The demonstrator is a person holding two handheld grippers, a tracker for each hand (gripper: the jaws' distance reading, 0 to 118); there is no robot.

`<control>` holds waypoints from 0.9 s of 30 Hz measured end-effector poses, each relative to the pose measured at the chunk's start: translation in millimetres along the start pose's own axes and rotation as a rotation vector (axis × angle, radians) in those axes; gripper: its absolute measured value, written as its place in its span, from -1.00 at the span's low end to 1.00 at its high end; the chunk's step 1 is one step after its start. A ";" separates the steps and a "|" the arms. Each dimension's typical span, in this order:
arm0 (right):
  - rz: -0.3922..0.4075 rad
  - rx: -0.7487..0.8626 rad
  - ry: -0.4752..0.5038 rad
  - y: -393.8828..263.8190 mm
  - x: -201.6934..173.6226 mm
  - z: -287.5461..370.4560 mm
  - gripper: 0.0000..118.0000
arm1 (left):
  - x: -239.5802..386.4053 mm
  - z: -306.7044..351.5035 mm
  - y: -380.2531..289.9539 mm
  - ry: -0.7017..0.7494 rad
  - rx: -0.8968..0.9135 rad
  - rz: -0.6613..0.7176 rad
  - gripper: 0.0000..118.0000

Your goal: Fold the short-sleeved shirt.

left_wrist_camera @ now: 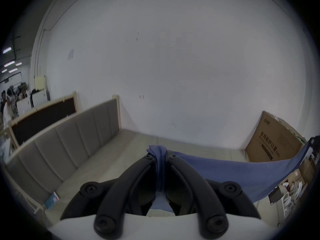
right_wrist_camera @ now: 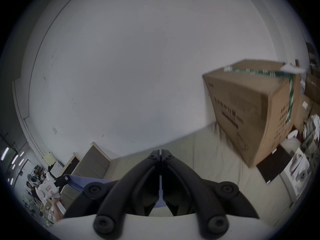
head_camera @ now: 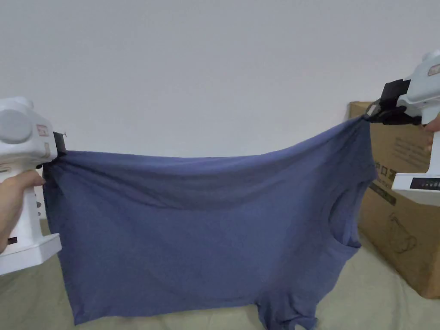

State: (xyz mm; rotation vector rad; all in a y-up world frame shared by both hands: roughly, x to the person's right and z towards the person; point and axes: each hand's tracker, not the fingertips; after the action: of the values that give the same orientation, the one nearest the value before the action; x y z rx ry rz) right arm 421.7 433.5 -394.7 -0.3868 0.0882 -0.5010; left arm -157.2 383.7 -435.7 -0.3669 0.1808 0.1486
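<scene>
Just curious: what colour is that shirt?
Plain blue shirt, no pattern; clearest in the head view.

A plain white wall [head_camera: 206, 64] closes the scene behind, bare apart from a few faint marks and a small pale patch high on its left in the left gripper view. Below it lies a flat surface under a pale olive-beige sheet [head_camera: 378, 296]. A large brown cardboard box [head_camera: 404, 223] with printed sides and green tape along its top stands on that sheet at the right, against the wall. At the left a grey padded headboard [left_wrist_camera: 72, 139] in a light wooden frame runs along the edge, with a dark framed panel [left_wrist_camera: 43, 120] behind it. Farther left the room opens out, with strip ceiling lights [left_wrist_camera: 7, 64] and people standing far off.
</scene>
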 end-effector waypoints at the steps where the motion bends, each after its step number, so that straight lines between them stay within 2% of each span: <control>1: 0.000 -0.027 -0.011 -8.0 12.7 -10.1 -0.99 | -4.3 -6.7 -15.6 -0.002 -0.022 0.025 -0.87; 3: -0.011 -0.091 -0.039 -41.3 32.1 -28.3 -0.99 | -11.3 -22.2 -54.4 0.005 -0.080 0.035 -0.87; 8: -0.079 -0.243 -0.083 -118.3 90.9 -68.3 -0.99 | -15.4 -50.7 -156.1 0.036 -0.242 -0.065 -0.87; 13: -0.088 -0.365 -0.139 -197.5 141.0 -81.4 -0.99 | -26.4 -60.7 -249.7 0.011 -0.422 -0.026 -0.87; 21: -0.167 -0.456 -0.169 -280.3 202.1 -23.9 -0.99 | -72.1 -7.8 -304.6 0.008 -0.469 0.025 -0.87; 23: -0.152 -0.477 -0.153 -289.2 208.1 -2.6 -0.99 | -79.2 22.4 -308.4 -0.009 -0.469 0.025 -0.87; 25: -0.095 -0.517 -0.158 -301.8 203.7 22.7 -0.99 | -86.6 48.6 -312.6 -0.007 -0.466 0.012 -0.87; 27: -0.102 -0.521 -0.152 -313.5 206.3 50.2 -0.99 | -96.9 76.1 -317.6 -0.012 -0.458 0.007 -0.87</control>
State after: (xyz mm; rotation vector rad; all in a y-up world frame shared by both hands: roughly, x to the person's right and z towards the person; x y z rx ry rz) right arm 469.5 97.9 -226.2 -0.9411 0.0510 -0.5452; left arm -184.0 107.8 -237.6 -0.8206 0.1347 0.1996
